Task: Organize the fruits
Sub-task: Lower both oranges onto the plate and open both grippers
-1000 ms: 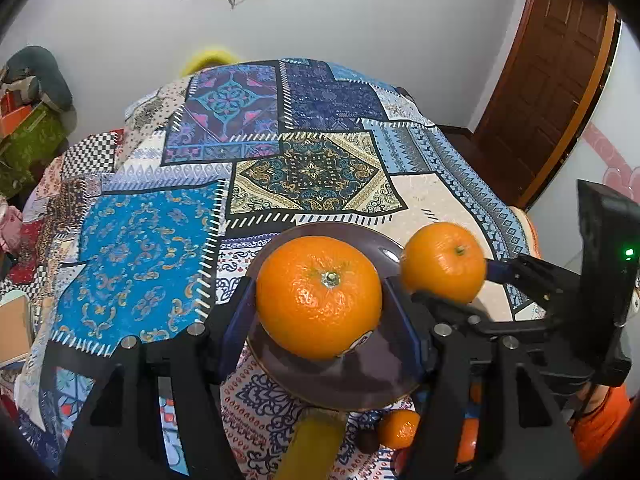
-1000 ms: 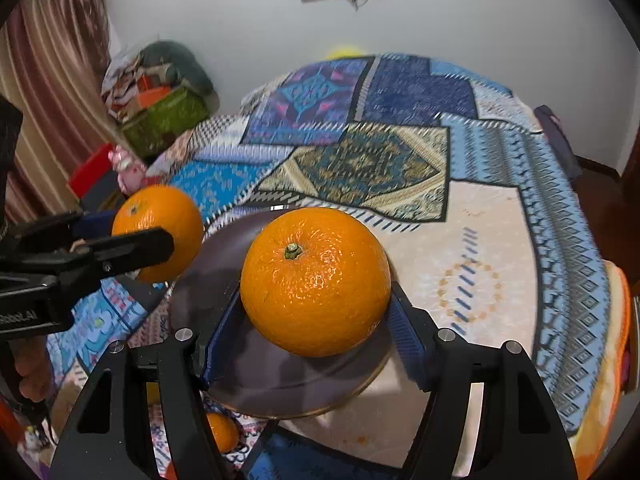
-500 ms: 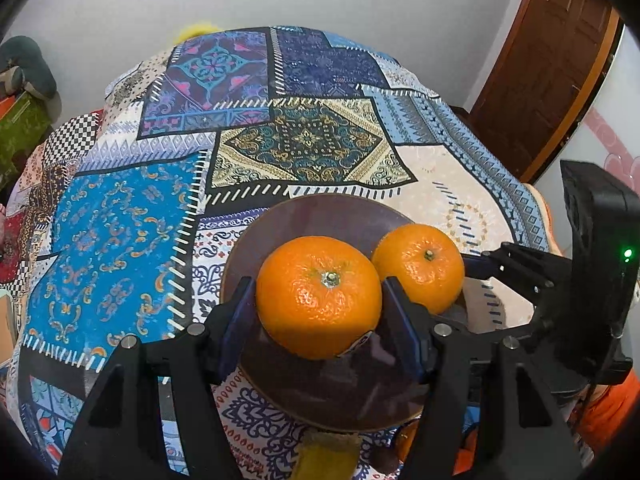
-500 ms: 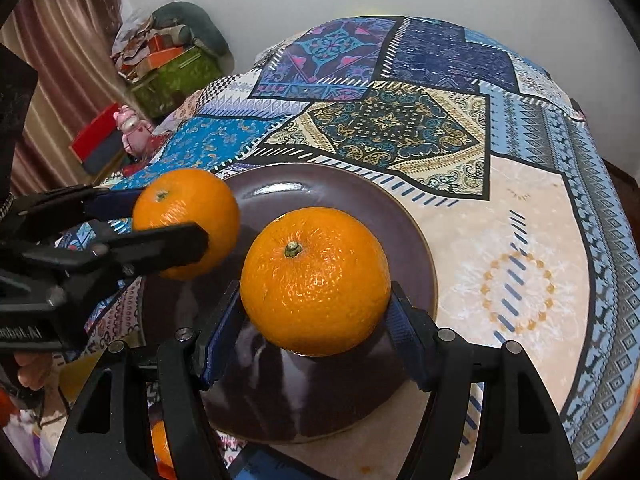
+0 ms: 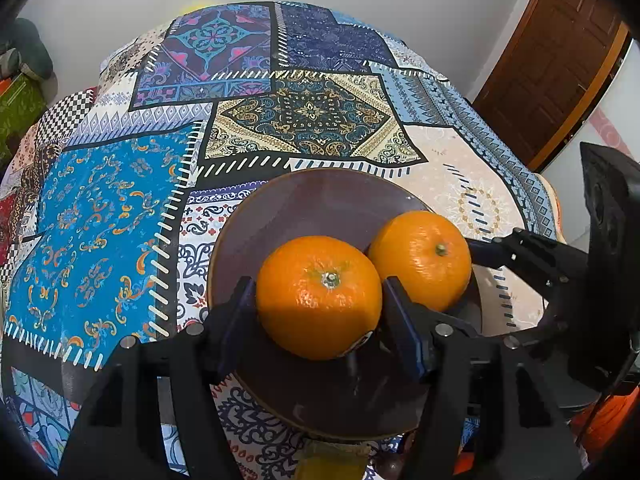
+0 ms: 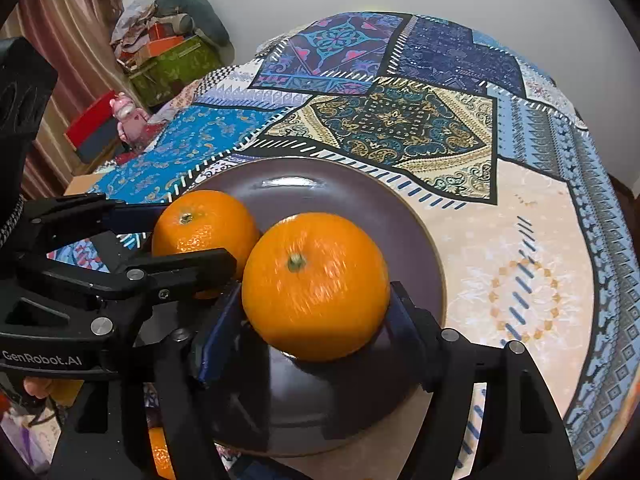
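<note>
A dark purple plate [image 5: 320, 200] lies on the patchwork cloth; it also shows in the right wrist view [image 6: 352, 192]. My left gripper [image 5: 320, 300] is shut on an orange [image 5: 318, 296] held low over the plate's near half. My right gripper [image 6: 316, 304] is shut on a second orange [image 6: 316, 286], also low over the plate. In the left wrist view the right gripper's orange [image 5: 420, 258] touches the left one's right side. In the right wrist view the left gripper's orange [image 6: 204, 226] sits at the left. I cannot tell whether either orange touches the plate.
The patchwork tablecloth [image 5: 304, 120] covers the table. Another small orange [image 6: 160, 452] and a yellow object [image 5: 332, 460] lie below the plate's near edge. A wooden door [image 5: 552, 60] stands at the right, and boxes and clutter [image 6: 168, 56] at the left.
Both grippers have come down and forward over the plate with their oranges. The two oranges have drawn together and now sit side by side.
</note>
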The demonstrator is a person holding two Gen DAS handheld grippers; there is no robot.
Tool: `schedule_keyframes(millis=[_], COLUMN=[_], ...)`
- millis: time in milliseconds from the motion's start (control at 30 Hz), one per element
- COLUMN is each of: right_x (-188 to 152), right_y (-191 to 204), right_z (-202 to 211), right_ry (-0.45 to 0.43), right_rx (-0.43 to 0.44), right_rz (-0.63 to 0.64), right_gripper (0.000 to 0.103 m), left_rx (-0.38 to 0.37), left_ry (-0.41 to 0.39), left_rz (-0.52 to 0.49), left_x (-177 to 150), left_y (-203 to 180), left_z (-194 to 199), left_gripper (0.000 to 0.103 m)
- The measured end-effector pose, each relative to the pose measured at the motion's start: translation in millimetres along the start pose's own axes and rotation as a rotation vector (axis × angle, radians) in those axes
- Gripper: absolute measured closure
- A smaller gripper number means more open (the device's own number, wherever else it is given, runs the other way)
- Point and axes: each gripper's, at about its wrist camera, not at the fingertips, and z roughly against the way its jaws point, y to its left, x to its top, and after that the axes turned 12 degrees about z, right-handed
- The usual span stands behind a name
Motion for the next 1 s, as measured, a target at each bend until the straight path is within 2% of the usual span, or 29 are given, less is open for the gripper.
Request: schedule_keyframes(millis=[100, 200, 367, 467, 567, 700, 833, 1000], right_x=[-0.1, 0.6, 1.8, 0.3, -4.5, -11.9, -22.3, -39.6], right_y=[-0.3, 0.8, 4.3, 7.6, 11.3, 14.7, 19.8, 29.7], right_z=[3.7, 11.6, 32.0, 51.9, 76.8, 106.1, 130.1, 147.8], right_ry=[-0.004, -0.026, -0.066, -0.091, -0.131, -0.179, -0.213, -0.237], right_rx=[-0.007, -0.008, -0.036, -0.068, -0.095, -0.115, -0.122, -0.173], right_rz=[0.012, 0.013, 0.021, 0.030, 0.026, 0.002, -0.039, -0.062], right_gripper=[0.029, 0.026, 0.023, 0.022, 0.017, 0.017, 0.015, 0.011], left_rx=[0.009, 0.025, 0.019, 0.065, 0.049, 0.043, 0.027, 0.005], left_ry=[-0.002, -0.041, -0.063, -0.120, -0.153, -0.188, -0.203, -0.213], left_rz=[-0.016, -0.040, -0.032, -0.023, -0.011, -0.018, -0.033, -0.033], left_x=[-1.3, -2.9, -5.1, -7.3, -12.3, -25.7, -43.0, -67.7], left_y=[-2.3, -6.4, -6.9, -8.0, -8.4, -13.7, -20.8, -27.9], left_z=[2.2, 13.2, 34.3, 54.1, 77.0, 105.0, 126.0, 141.2], left_gripper=[0.039, 0.039, 0.039, 0.039, 0.039, 0.039, 0.039, 0.039])
